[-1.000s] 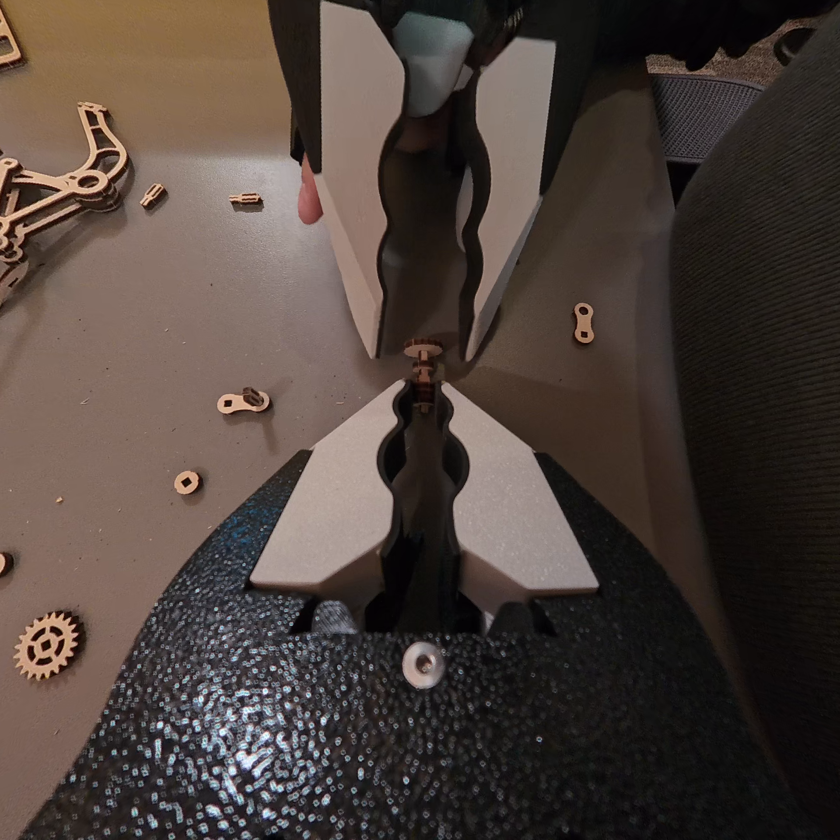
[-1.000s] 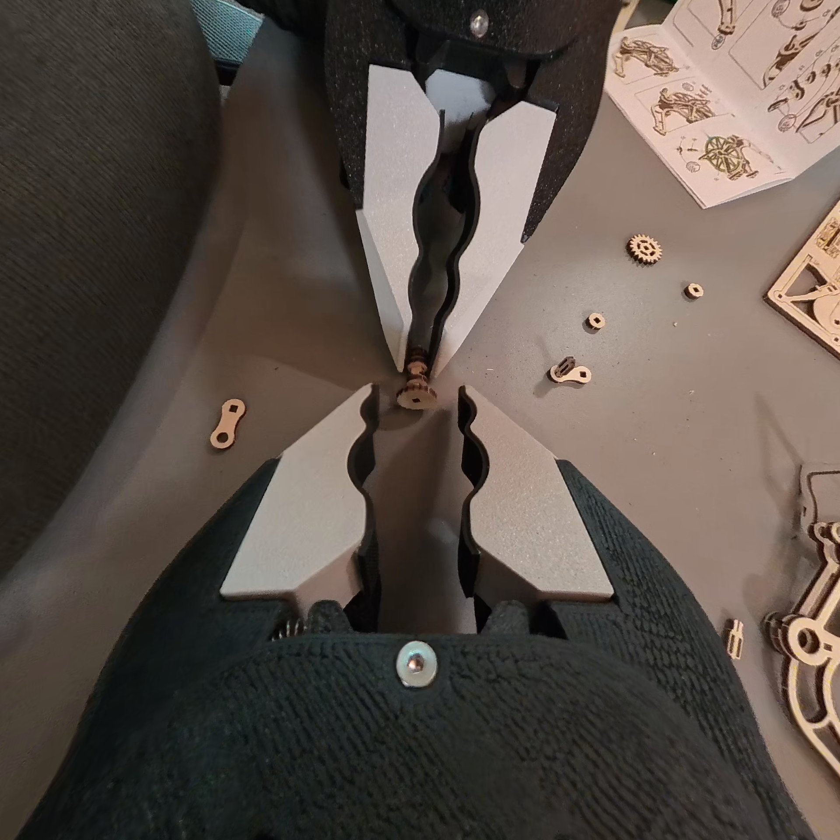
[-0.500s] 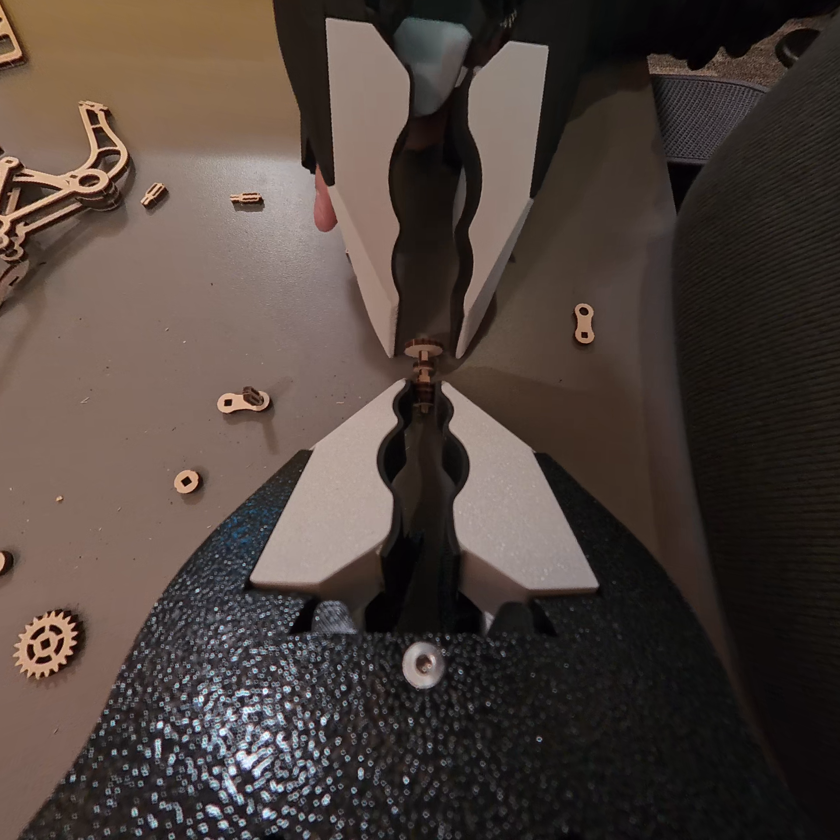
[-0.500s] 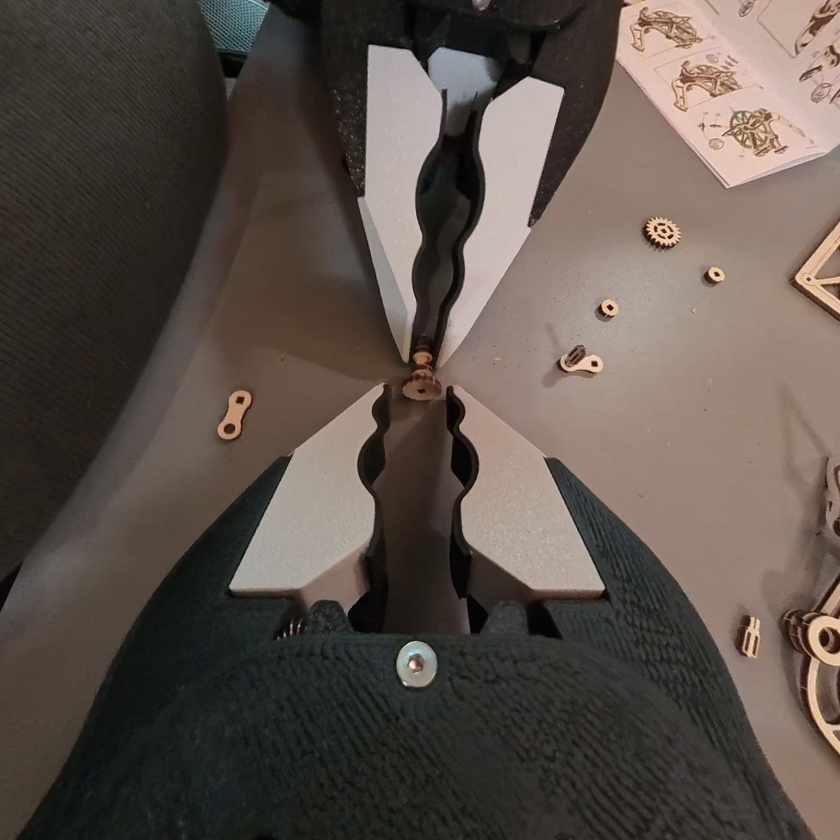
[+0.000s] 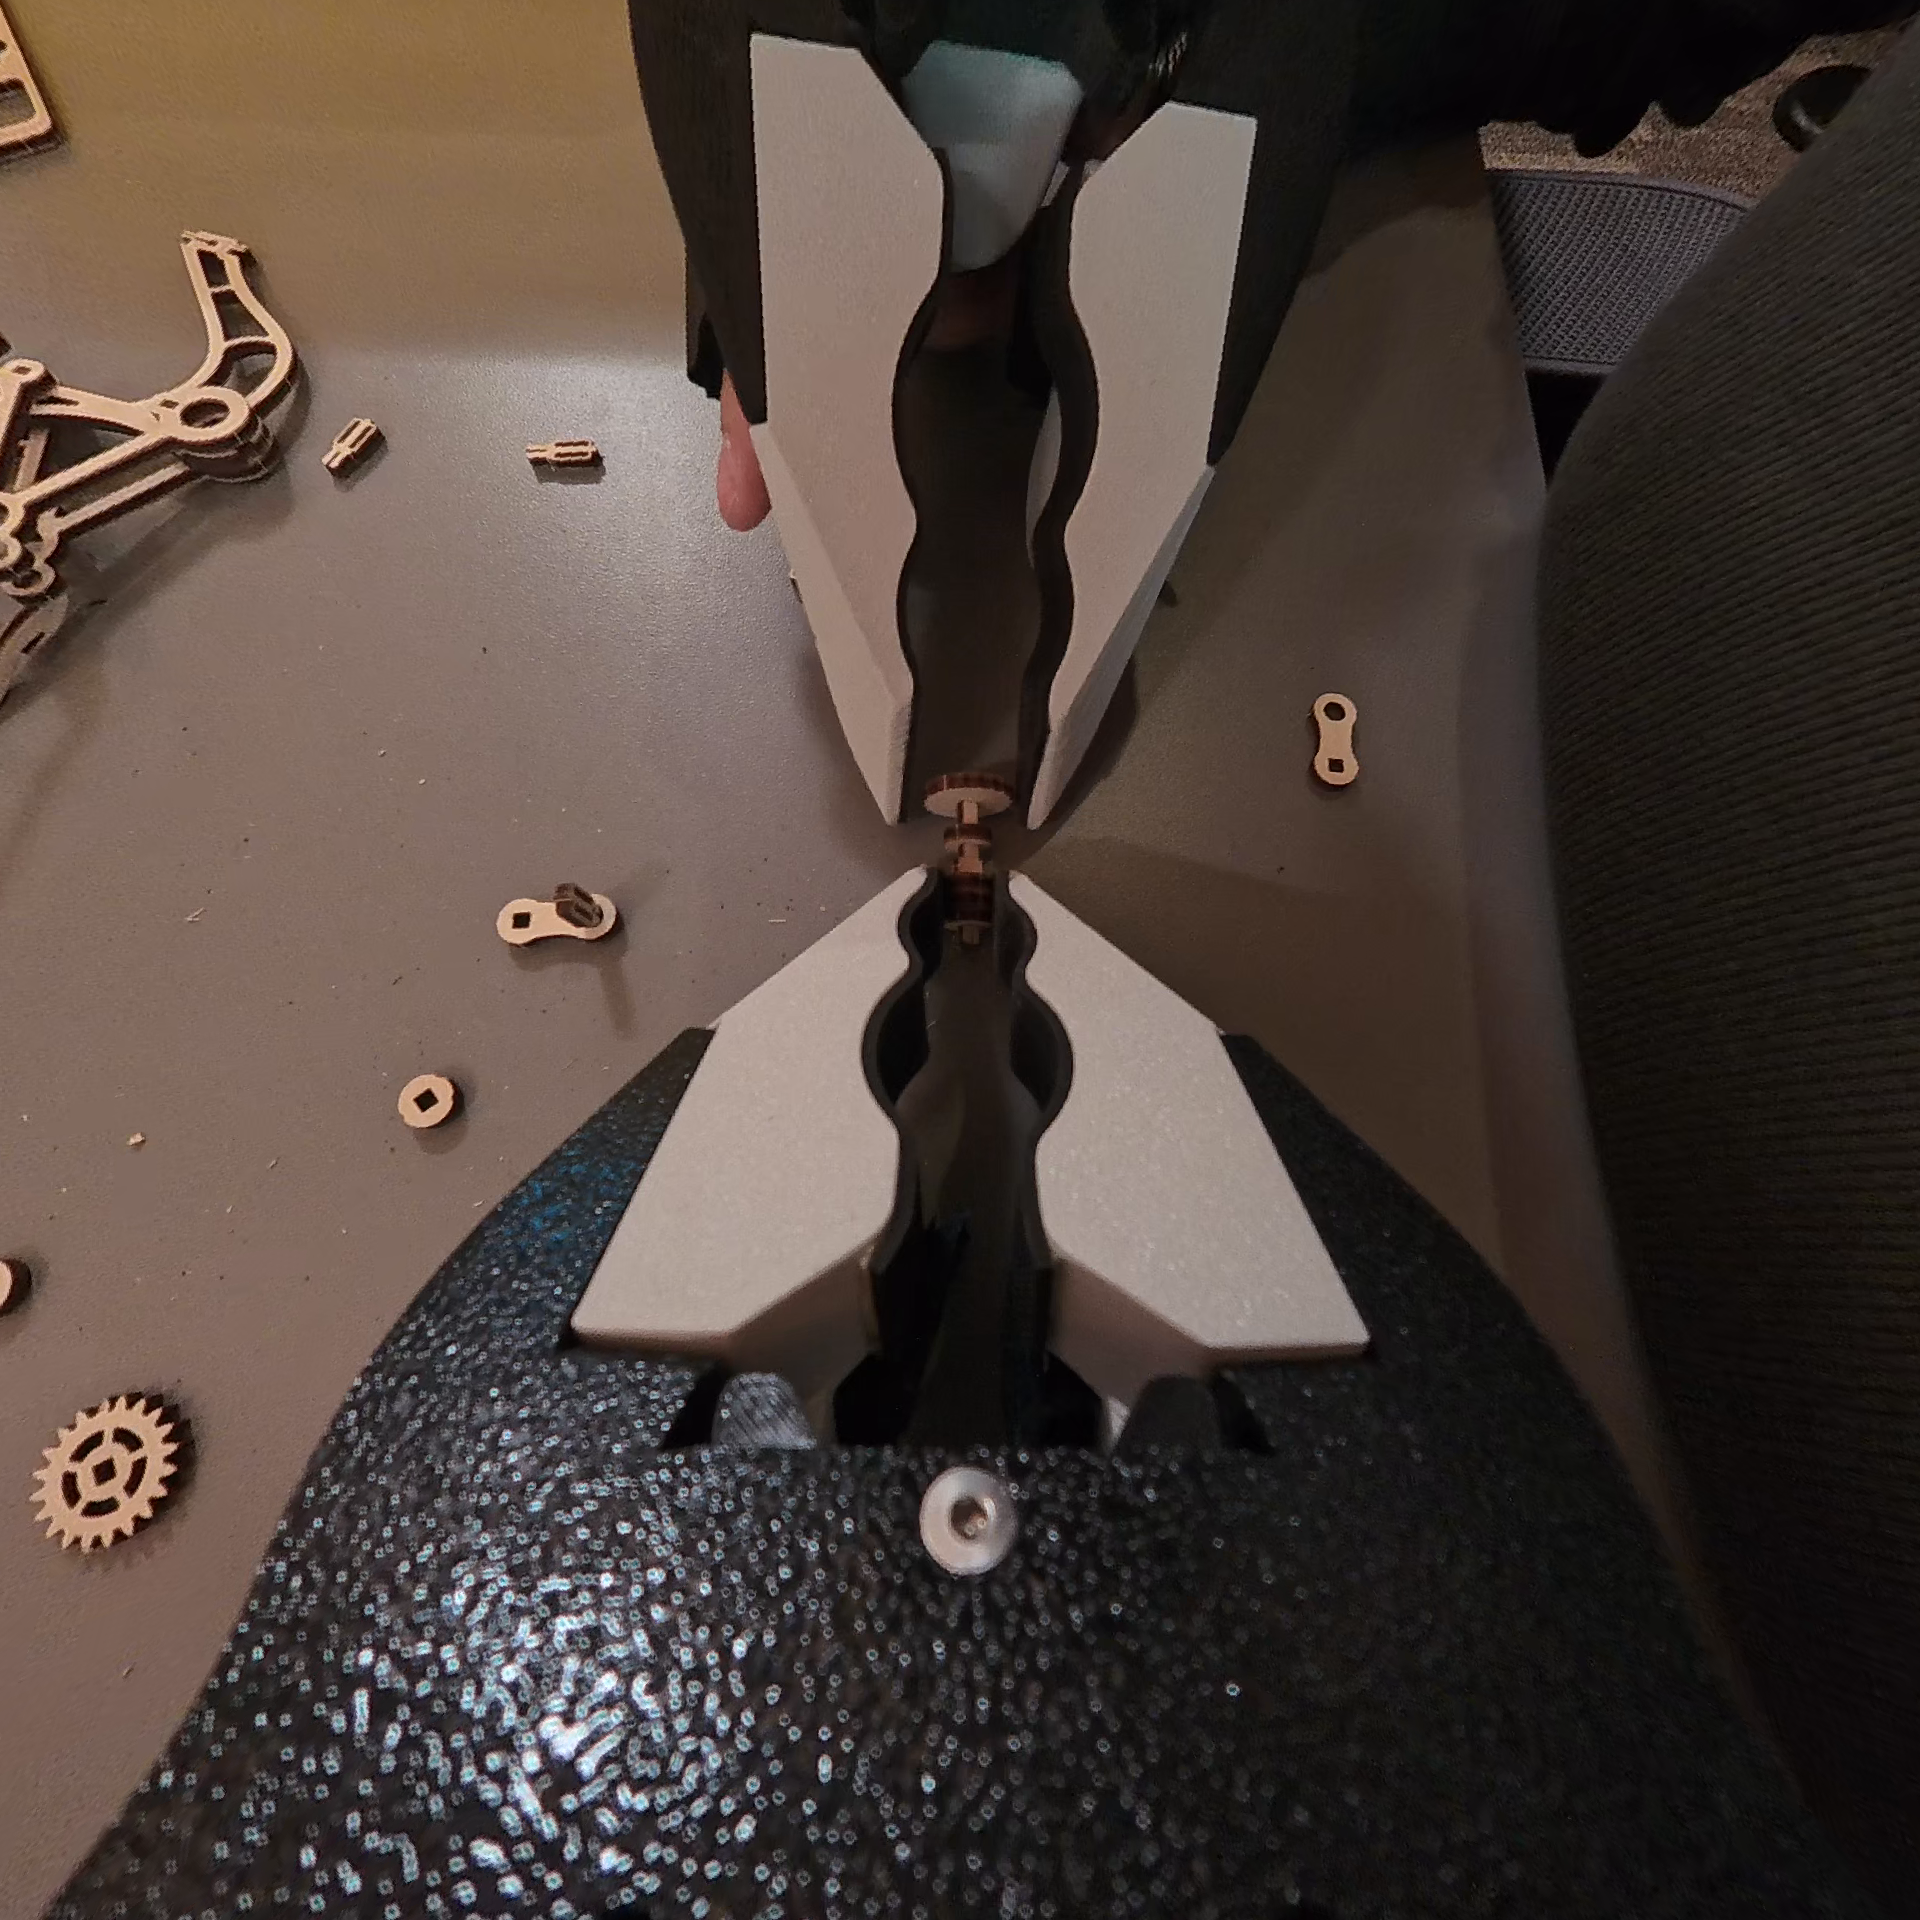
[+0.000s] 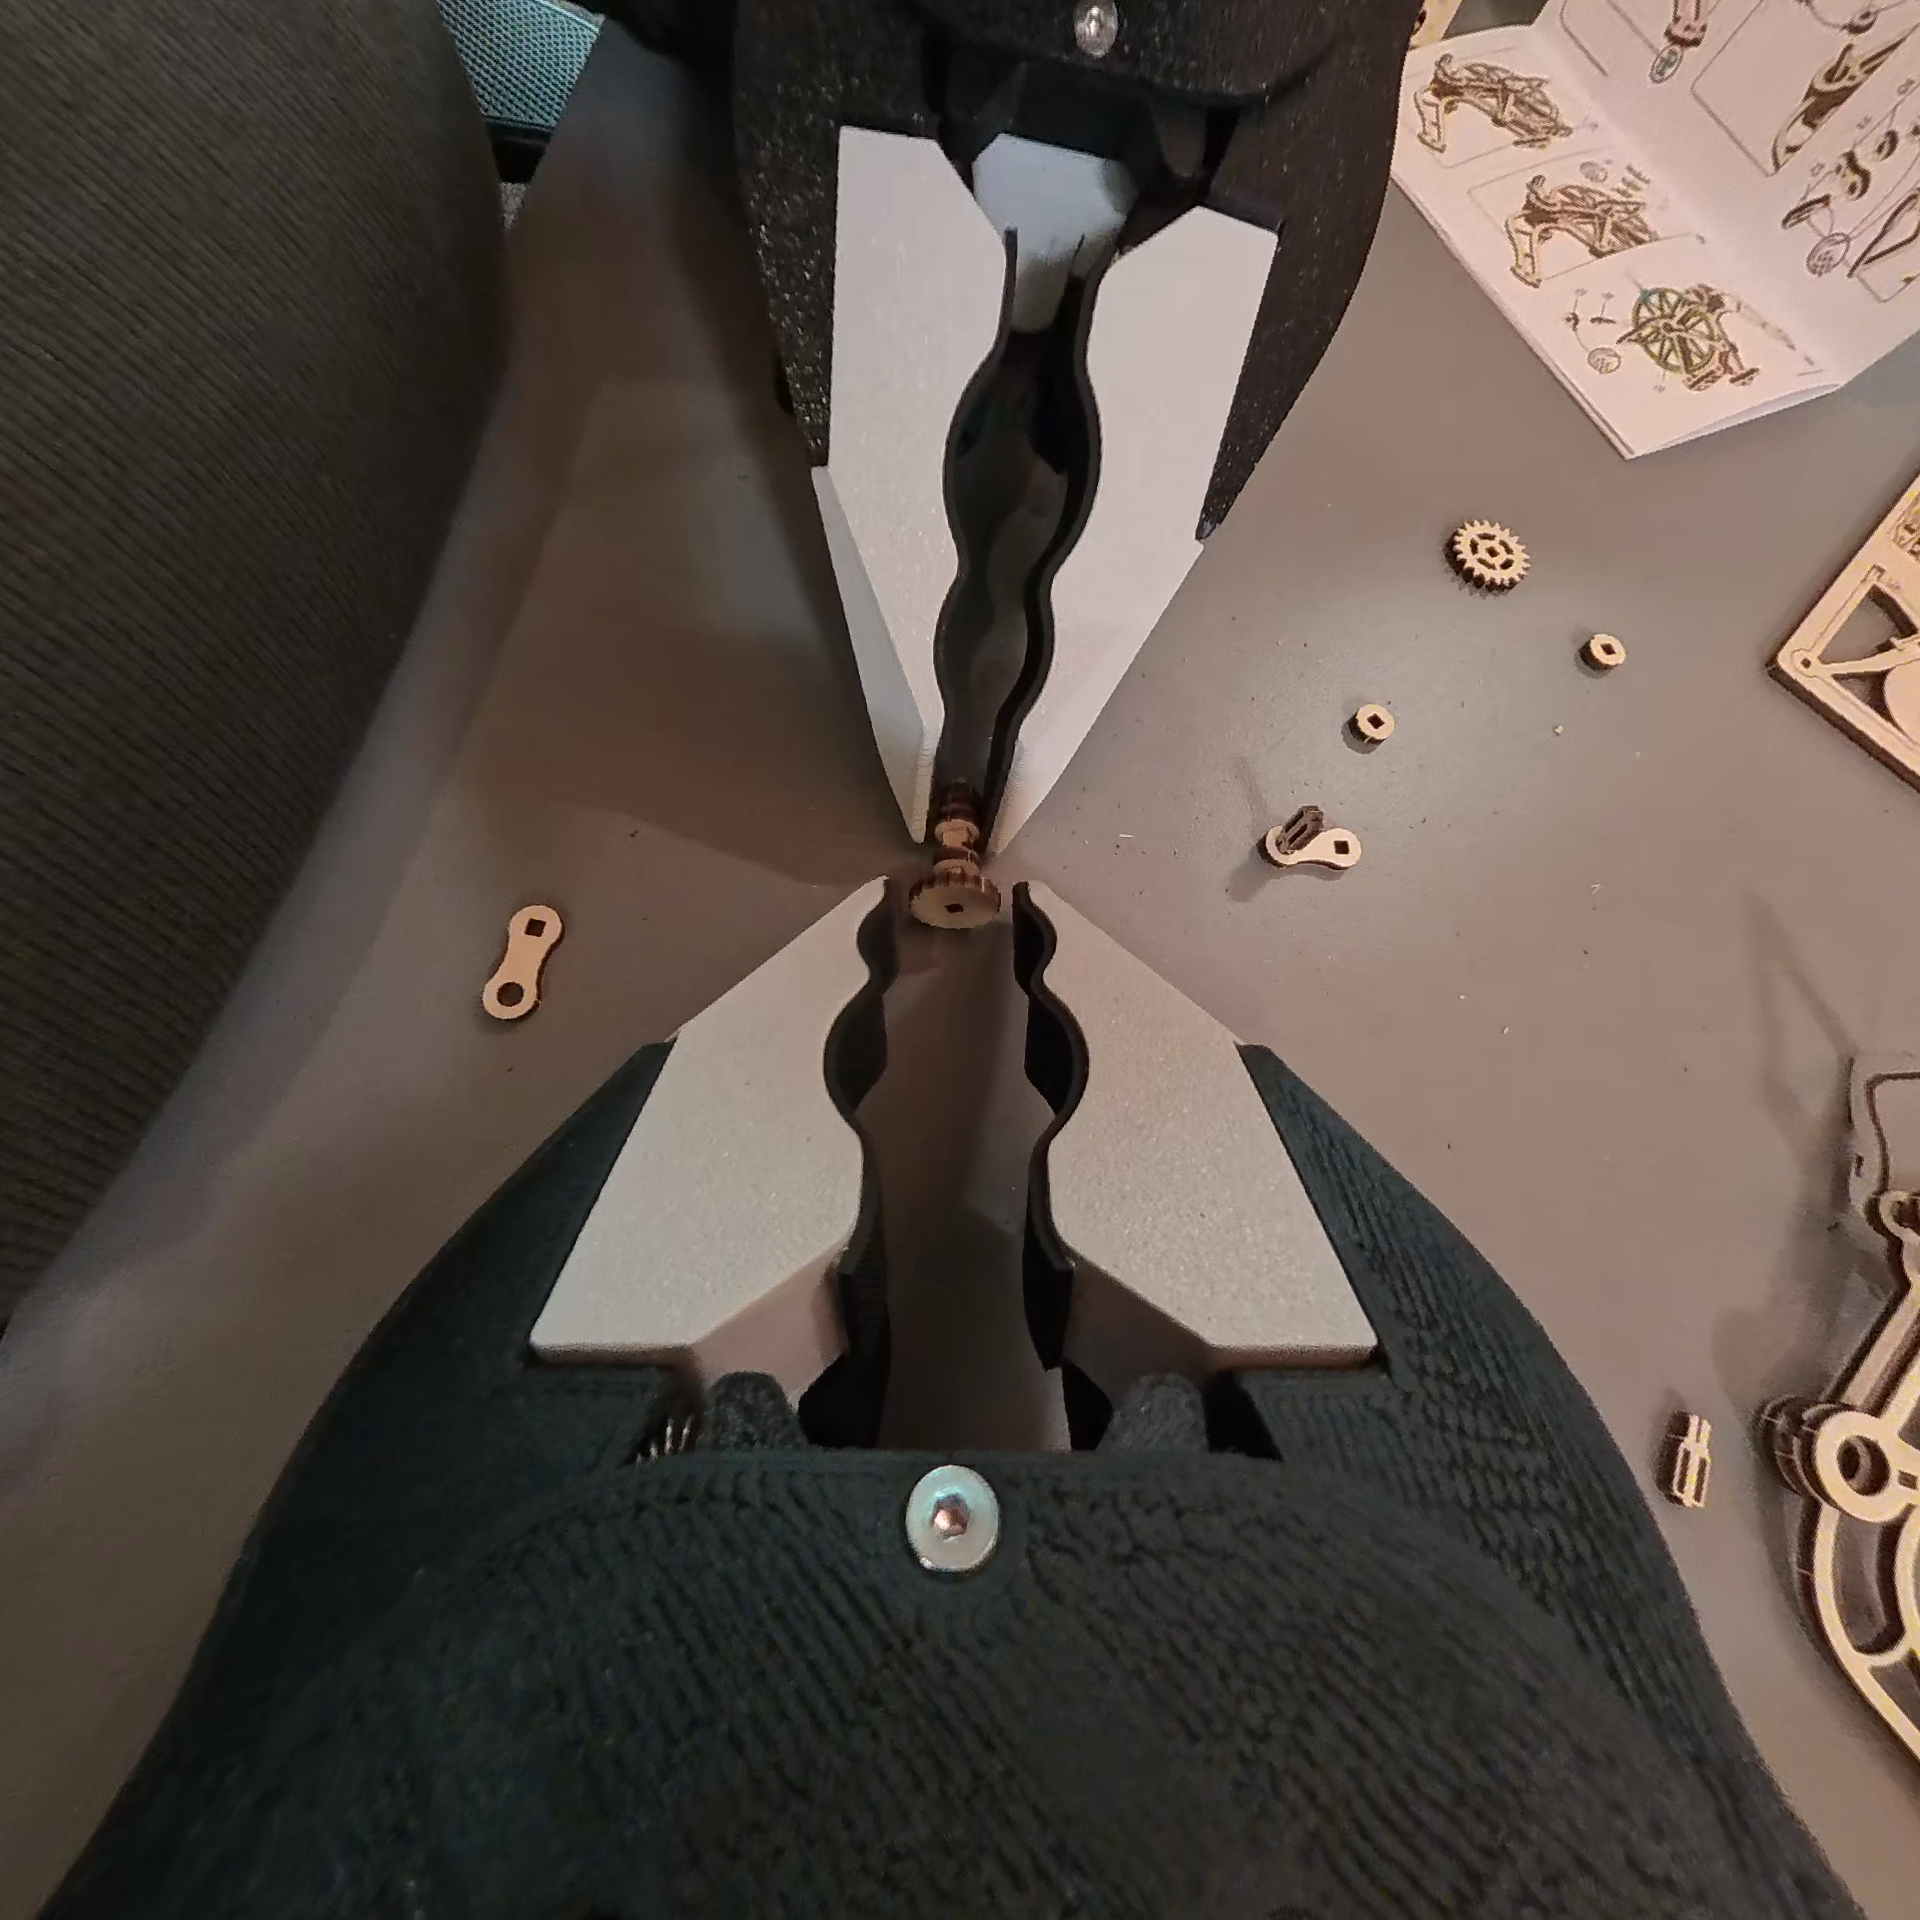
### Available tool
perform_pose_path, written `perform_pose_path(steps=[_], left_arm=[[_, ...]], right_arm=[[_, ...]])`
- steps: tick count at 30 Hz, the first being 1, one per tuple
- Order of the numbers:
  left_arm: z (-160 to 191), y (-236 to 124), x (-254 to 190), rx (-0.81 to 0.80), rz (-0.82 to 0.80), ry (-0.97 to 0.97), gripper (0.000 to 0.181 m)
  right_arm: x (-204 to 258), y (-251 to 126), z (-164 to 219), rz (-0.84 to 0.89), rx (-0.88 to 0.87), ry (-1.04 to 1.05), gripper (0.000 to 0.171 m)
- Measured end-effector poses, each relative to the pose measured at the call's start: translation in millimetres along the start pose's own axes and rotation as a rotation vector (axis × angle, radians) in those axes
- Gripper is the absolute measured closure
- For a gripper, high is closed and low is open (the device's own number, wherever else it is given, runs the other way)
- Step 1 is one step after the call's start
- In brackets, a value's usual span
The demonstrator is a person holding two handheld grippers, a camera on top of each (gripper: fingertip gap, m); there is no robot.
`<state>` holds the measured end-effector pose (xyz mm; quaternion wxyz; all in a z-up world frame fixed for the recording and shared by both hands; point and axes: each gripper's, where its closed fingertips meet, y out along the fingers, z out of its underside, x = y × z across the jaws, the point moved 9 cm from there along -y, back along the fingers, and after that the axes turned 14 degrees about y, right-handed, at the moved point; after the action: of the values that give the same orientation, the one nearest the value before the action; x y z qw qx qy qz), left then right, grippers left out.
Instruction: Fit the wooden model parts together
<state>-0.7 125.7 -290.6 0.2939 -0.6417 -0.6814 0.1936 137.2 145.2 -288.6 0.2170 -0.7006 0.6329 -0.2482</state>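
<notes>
The left claw (image 5: 966,883) grips a small wooden axle (image 5: 966,868) at its tips. Opposite, the right claw (image 6: 951,899) has narrowed around the axle's geared end (image 6: 951,896), jaws not yet touching, so a grip looks imminent.

No writing can be read on anything

Verify qty per kind across both views. You have 2 grippers: left gripper (image 5: 966,883) and right gripper (image 6: 951,894). Axle assy (image 5: 963,800): qty 1. Loose gear (image 5: 104,1486): qty 1. Sq-hole washers, qty 2: near washer (image 6: 1369,724), far washer (image 6: 1605,651). Two-hole link (image 6: 523,961): qty 1. Cam lever (image 6: 1311,844): qty 1. Pegs, qty 2: first peg (image 5: 351,445), second peg (image 5: 561,450). Frame assy (image 5: 156,416): qty 1. Part sheet (image 6: 1860,665): qty 1. Instr. booklet (image 6: 1662,208): qty 1.
</notes>
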Motion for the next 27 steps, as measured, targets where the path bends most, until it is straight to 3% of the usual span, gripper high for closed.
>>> perform_pose_path(steps=[11, 16, 18, 27], left_arm=[[0, 0, 0, -0.005, -0.013, 0.013, 0.174], [-2, 1, 2, -0.014, -0.115, 0.051, 0.159], [-3, 1, 0, -0.024, -0.098, 0.078, 0.174], [-8, -2, -5, -0.039, -0.045, 0.113, 0.174]], right_arm=[[1, 0, 0, 0.004, -0.007, -0.008, 0.156], [-1, -5, -6, 0.001, -0.096, 0.009, 0.156], [-1, -7, -7, -0.003, -0.116, 0.018, 0.156], [1, -11, -7, -0.083, -0.138, 0.029, 0.156]])
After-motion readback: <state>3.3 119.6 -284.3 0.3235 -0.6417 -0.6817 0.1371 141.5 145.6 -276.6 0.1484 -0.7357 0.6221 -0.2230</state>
